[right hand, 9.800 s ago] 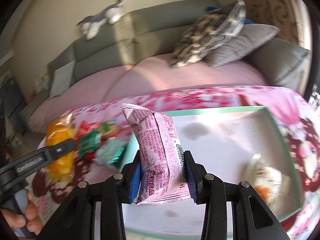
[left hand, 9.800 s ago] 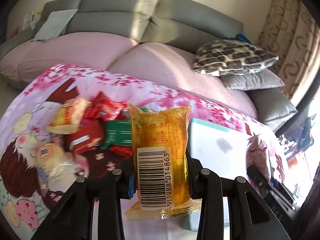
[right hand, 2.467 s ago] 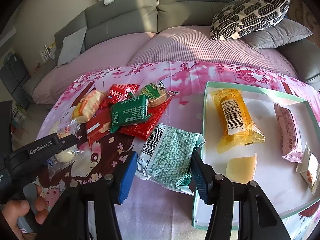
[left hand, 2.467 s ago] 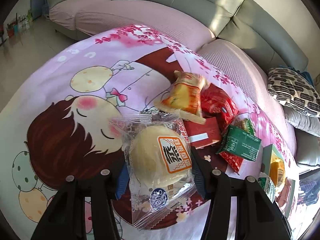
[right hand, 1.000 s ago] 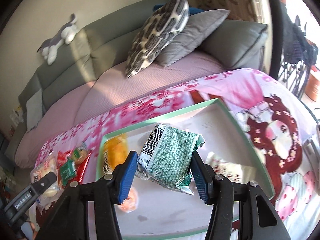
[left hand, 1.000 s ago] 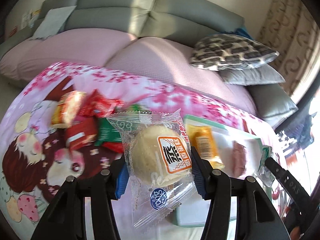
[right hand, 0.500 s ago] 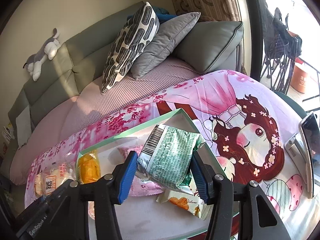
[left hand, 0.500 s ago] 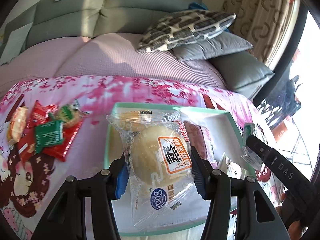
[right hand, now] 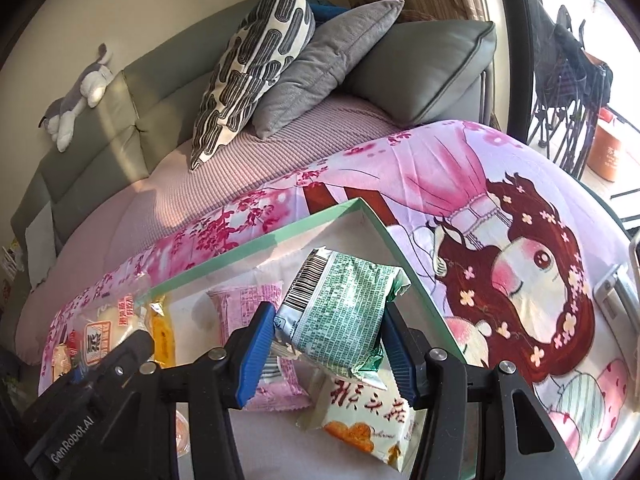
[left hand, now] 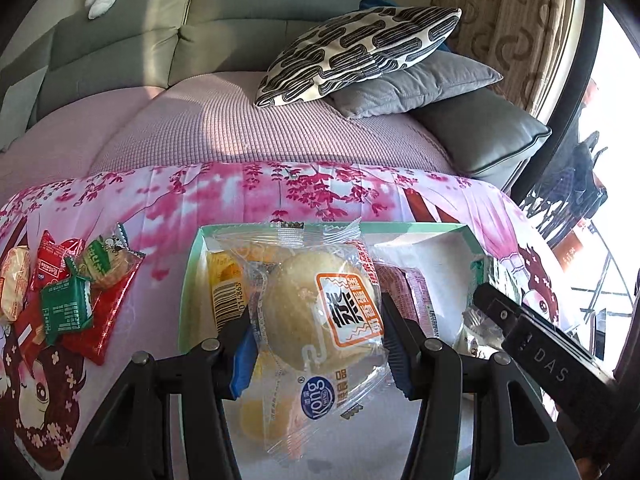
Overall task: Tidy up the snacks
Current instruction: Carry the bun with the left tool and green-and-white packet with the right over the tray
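From my left camera I see the left gripper (left hand: 316, 344) with its blue pads pressed on both sides of a clear crinkly wrapper holding a round, pale bun (left hand: 316, 316) — an orange-and-white label faces me. It hangs above the near-left part of the shallow tray (left hand: 188, 280), a rectangular box with a mint-green rim and a white floor. Under it in the tray lie a glossy yellow packet (left hand: 226, 292) with a barcode and a matte pink packet (left hand: 416, 300).

My right gripper (right hand: 328, 344) is likewise partly closed, its pads clamped on a green-and-white foil pouch (right hand: 340, 320), creased, barcode end up. It sits over the tray's far-right corner (right hand: 360, 208), with a pink wrapper (right hand: 248, 304) and a cream packet with orange print (right hand: 372, 420) lying flat below it. The left gripper's black body (right hand: 100, 396) shows at lower left of this view.

Loose snacks remain on the cartoon-print cloth (left hand: 280, 200) to the tray's left: red packets (left hand: 52, 264), a green one (left hand: 66, 308), a pale one at the edge (left hand: 14, 284). Bare cloth runs between that pile and the tray rim; the tray's near floor shows open white. Behind stand a ribbed pink cushion seat and grey sofa — a patterned pillow (left hand: 360, 48) leans on a grey one.
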`<state>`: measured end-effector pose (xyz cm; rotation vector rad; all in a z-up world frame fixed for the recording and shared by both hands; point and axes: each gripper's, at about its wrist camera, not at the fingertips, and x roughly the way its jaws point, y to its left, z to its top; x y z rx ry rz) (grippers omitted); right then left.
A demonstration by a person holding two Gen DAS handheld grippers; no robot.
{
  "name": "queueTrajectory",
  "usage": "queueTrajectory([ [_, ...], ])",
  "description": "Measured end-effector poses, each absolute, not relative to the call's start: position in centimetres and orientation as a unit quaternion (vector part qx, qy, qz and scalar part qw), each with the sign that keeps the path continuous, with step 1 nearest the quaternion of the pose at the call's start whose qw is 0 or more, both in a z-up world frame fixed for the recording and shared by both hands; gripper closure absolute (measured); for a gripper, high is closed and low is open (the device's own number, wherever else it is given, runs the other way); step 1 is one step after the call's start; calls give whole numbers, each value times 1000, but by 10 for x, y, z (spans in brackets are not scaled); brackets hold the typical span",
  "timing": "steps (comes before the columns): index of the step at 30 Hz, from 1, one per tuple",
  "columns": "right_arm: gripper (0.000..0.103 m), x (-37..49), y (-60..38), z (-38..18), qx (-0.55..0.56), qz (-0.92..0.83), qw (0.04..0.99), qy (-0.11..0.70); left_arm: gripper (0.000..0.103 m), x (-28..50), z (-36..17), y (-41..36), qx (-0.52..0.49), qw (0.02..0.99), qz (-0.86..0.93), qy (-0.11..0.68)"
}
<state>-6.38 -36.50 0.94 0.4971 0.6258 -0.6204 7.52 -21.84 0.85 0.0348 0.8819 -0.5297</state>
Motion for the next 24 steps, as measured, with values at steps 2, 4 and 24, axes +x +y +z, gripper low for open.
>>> queueTrajectory([
  [2, 46, -58, -367, 10, 234, -295, 877, 298, 46, 76, 7, -220, 18, 870, -256, 420],
  [4, 46, -52, -369, 11, 229, -297, 879, 295, 46, 78, 5, -222, 18, 870, -257, 420],
  [24, 46, -28, -379, -14, 221, -300, 866, 333, 46, 91, -13, -237, 30, 864, -260, 431],
])
